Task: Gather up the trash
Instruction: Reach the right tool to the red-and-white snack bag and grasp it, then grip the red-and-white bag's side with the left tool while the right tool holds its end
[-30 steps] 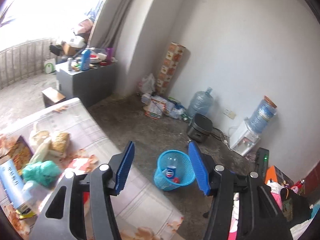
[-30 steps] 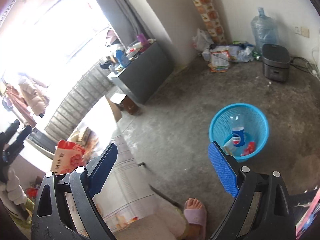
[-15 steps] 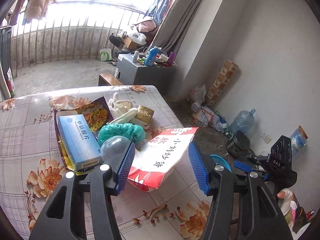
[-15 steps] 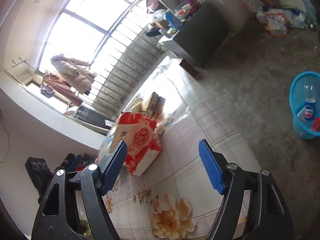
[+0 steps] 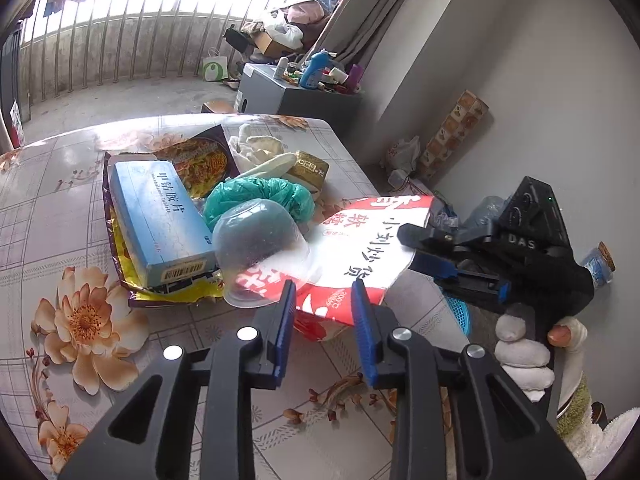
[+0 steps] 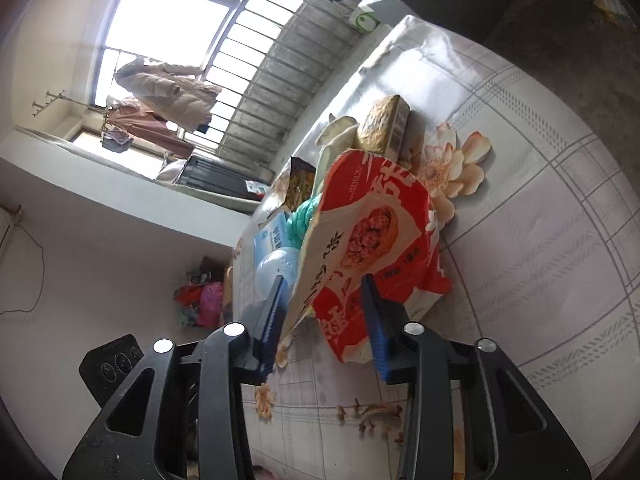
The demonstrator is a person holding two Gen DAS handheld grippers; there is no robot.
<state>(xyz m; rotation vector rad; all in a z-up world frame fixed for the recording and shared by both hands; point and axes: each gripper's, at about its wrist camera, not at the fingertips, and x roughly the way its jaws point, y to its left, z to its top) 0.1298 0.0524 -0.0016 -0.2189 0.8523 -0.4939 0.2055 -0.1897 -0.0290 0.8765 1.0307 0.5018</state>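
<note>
A red and white snack bag (image 5: 360,248) lies at the near end of a trash pile on the flowered table (image 5: 52,208). My left gripper (image 5: 323,304) is open, its jaws narrowed around the bag's near edge. My right gripper (image 6: 325,304) is open too, its jaws on either side of the same bag (image 6: 372,240); it also shows in the left wrist view (image 5: 448,256) at the bag's right corner. A clear plastic cup (image 5: 260,244), a green plastic bag (image 5: 256,196) and a blue box (image 5: 160,216) lie beside the bag.
A purple and yellow noodle wrapper (image 5: 200,160), a gold packet (image 5: 308,166) and white tissue (image 5: 256,148) sit further back. A blue waste basket (image 5: 458,312) peeks past the table's right edge. A grey cabinet (image 5: 288,98) stands beyond the table.
Both grippers have swung from the floor basket to the table and closed in on the snack bag. Their jaws have narrowed around it.
</note>
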